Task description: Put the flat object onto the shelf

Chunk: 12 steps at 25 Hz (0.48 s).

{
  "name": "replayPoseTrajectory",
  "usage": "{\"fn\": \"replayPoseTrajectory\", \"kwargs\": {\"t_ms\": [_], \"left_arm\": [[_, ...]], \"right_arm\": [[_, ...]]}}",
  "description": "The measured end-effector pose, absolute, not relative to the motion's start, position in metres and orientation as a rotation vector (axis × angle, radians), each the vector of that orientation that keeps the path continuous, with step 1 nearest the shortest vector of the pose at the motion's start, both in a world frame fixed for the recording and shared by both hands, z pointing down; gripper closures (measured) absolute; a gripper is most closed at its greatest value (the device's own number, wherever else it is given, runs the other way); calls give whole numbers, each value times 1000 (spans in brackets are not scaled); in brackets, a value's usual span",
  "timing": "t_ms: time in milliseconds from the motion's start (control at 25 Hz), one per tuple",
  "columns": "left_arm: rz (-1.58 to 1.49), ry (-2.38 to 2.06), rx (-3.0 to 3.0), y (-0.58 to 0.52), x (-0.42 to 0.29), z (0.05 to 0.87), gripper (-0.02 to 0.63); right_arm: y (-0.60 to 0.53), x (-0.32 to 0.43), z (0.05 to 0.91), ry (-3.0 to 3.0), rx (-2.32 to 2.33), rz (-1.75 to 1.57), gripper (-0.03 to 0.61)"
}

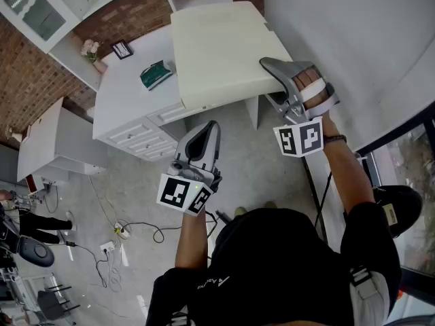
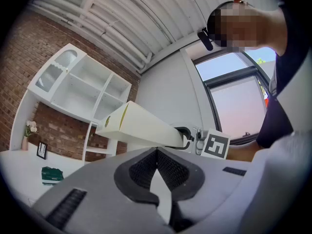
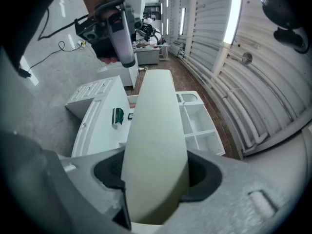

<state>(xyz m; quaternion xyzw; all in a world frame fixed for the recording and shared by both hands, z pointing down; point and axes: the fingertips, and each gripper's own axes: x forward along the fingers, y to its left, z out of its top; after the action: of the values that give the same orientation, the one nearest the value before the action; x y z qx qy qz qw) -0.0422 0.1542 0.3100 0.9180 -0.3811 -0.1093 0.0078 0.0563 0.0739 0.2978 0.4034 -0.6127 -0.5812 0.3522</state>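
We pinch the board (image 1: 217, 53) in our right gripper (image 1: 270, 80), above the desk (image 1: 126, 97); our left gripper (image 1: 209, 131), jaws pressed together, hangs empty beside the desk.

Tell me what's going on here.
A person holds a two-jaw tool in each hand. The right tool is clamped on one edge of a cream flat panel and holds it up in the air above a white desk. The left tool is shut and empty, near the panel but not touching it. The panel is not yet on the white shelf unit.
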Motion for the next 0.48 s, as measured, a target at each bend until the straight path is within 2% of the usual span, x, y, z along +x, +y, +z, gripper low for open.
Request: {"fn": "replayPoseTrajectory", "kwargs": {"t_ms": [480], "left_arm": [[-346,-1179,2862,148,-52,315,615]], "right_arm": [[72,46,296,-1593,1051,-1516,311]]}}
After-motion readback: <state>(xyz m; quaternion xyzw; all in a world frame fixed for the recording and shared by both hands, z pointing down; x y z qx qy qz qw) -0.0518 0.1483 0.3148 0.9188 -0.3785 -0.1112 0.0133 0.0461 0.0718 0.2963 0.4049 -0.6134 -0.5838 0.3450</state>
